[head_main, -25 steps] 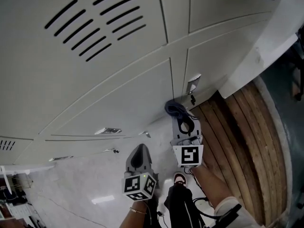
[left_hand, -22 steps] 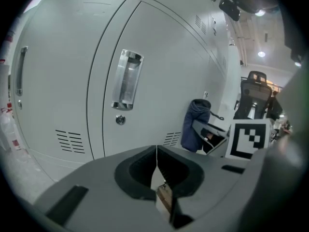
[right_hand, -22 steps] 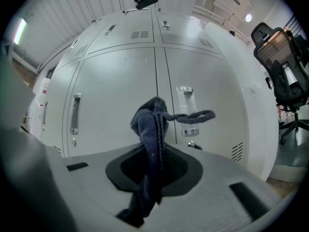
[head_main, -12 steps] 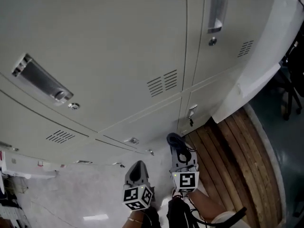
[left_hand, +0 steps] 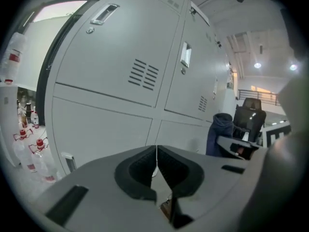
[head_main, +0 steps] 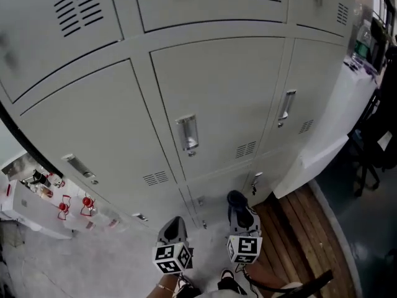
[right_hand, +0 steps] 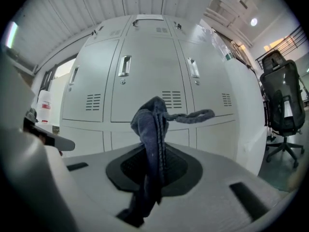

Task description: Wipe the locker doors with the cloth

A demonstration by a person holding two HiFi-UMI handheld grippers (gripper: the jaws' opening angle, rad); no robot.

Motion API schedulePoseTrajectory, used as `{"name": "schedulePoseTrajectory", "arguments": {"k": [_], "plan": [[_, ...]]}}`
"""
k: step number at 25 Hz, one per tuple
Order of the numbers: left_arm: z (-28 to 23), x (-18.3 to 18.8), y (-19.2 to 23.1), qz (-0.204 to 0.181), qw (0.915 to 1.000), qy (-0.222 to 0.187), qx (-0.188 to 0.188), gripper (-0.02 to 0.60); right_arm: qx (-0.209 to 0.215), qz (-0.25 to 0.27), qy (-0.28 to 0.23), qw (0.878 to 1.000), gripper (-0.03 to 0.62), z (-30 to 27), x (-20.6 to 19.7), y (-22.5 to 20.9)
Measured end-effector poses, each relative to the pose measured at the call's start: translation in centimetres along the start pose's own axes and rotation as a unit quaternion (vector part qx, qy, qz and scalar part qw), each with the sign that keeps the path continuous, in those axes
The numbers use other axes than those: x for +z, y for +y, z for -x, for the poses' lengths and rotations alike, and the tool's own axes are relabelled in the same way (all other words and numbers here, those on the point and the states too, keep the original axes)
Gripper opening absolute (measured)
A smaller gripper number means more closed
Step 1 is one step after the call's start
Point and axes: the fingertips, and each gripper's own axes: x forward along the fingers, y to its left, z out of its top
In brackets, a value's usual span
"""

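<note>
A bank of pale grey locker doors (head_main: 217, 98) with steel handles and vent slots fills the head view. My right gripper (head_main: 239, 205) is shut on a dark blue cloth (head_main: 236, 198), held low, a little in front of the bottom row of doors. In the right gripper view the cloth (right_hand: 153, 144) is pinched between the jaws and a strip of it sticks out to the right, with the lockers (right_hand: 145, 76) straight ahead. My left gripper (head_main: 174, 226) hangs beside it, shut and empty; its jaws (left_hand: 156, 164) meet in the left gripper view.
A wooden slatted platform (head_main: 298, 234) lies at the lower right beside a white panel (head_main: 322, 135). A low white shelf with small red-capped bottles (head_main: 62, 207) stands at the left. A black office chair (right_hand: 280, 105) stands to the right of the lockers.
The head view has swung up from the bottom doors to the whole locker bank. Both grippers now sit lower in the picture, the right one still holding the cloth.
</note>
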Motion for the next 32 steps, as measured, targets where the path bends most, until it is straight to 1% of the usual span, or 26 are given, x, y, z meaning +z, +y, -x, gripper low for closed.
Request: {"name": "schedulePoseTrajectory", "arguments": {"k": [4, 8, 12, 17, 22, 28, 32], "plan": [[3.6, 4.6, 1.3, -0.006, 0.9997, -0.02, -0.013, 0.011, -0.011, 0.002, -0.001, 1.0, 0.051, 2.0, 3.8, 2.5], [5.7, 8.4, 2.8, -0.009, 0.9989, -0.035, -0.03, 0.011, -0.017, 0.005, -0.005, 1.0, 0.051, 2.6, 6.6, 5.1], [7.0, 10.5, 4.3, -0.005, 0.9982, -0.046, -0.037, 0.011, -0.005, 0.017, 0.002, 1.0, 0.051, 3.2, 8.0, 7.9], [7.6, 12.9, 5.2, -0.021, 0.9968, -0.067, -0.039, 0.011, 0.013, 0.016, 0.014, 1.0, 0.051, 3.0, 9.1, 10.0], [7.6, 14.1, 5.1, -0.026, 0.9956, -0.083, -0.035, 0.011, 0.018, 0.001, 0.021, 1.0, 0.049, 2.4, 10.0, 9.8], [6.9, 14.0, 4.6, -0.015, 0.9961, -0.084, -0.021, 0.011, 0.038, 0.006, 0.067, 0.997, 0.041, 1.4, 9.0, 9.5], [6.4, 13.6, 3.6, -0.014, 0.9964, -0.081, -0.021, 0.011, 0.043, 0.0, 0.078, 0.996, 0.041, 1.2, 8.4, 9.2]]}}
